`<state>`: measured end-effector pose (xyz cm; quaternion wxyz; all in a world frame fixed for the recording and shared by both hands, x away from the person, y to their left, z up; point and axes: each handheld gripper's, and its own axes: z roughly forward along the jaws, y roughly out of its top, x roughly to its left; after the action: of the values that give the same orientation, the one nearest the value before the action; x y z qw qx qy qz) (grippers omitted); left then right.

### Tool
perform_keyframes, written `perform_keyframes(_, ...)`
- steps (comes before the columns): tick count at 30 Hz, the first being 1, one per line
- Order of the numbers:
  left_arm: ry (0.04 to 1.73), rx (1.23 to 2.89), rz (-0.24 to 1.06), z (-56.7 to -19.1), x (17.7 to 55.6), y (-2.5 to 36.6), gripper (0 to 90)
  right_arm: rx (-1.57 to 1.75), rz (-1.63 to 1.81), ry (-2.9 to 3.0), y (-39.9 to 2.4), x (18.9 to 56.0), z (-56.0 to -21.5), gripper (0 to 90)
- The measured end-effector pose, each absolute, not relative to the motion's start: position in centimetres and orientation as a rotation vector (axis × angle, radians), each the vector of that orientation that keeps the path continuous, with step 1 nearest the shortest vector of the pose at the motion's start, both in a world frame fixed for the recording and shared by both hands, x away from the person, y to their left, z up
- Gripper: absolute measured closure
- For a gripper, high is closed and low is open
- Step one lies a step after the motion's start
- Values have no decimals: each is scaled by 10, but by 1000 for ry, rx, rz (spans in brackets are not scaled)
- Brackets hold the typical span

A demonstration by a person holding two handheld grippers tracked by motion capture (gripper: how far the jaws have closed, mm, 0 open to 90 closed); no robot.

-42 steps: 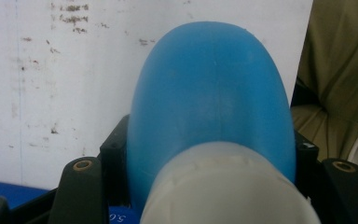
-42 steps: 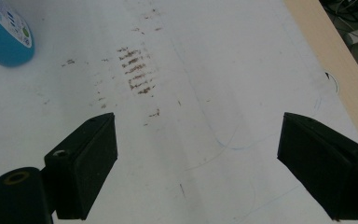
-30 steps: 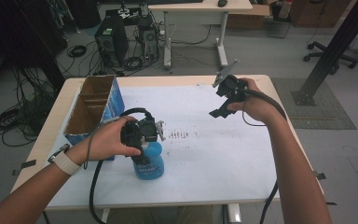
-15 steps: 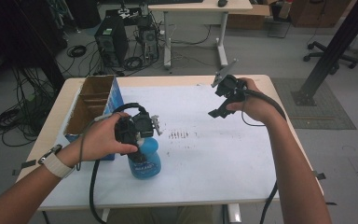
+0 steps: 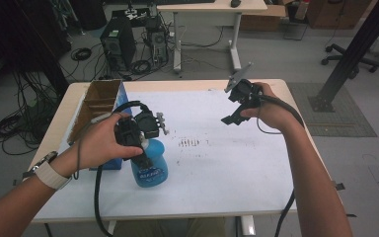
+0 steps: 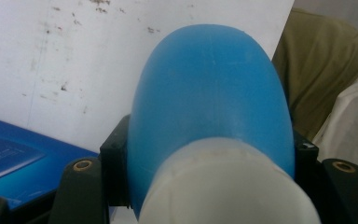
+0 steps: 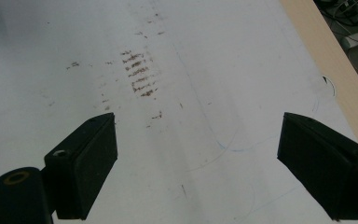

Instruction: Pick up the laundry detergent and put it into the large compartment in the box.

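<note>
Two tools are working over the white worktop [image 5: 237, 168]: the left tool [image 5: 145, 148] is clamping the blue bottle [image 5: 150, 165] beside the cardboard box [image 5: 96, 101], while the right tool [image 5: 234, 111] is hovering wide open, gripping nothing.

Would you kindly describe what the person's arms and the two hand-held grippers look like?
Both are black: the left hand-held gripper and right hand-held gripper have blocky rectangular jaws and trailing black cables. The forearms are unsleeved; a white wristband sits on the left wrist.
</note>
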<state>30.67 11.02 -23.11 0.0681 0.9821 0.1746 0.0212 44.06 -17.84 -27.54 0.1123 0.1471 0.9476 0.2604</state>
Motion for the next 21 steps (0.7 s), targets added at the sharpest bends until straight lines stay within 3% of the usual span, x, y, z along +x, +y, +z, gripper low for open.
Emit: perform_keyframes(21, 837, 2876, 82, -173, 306, 122, 376, 434, 765, 2774, -183, 438, -274, 120)
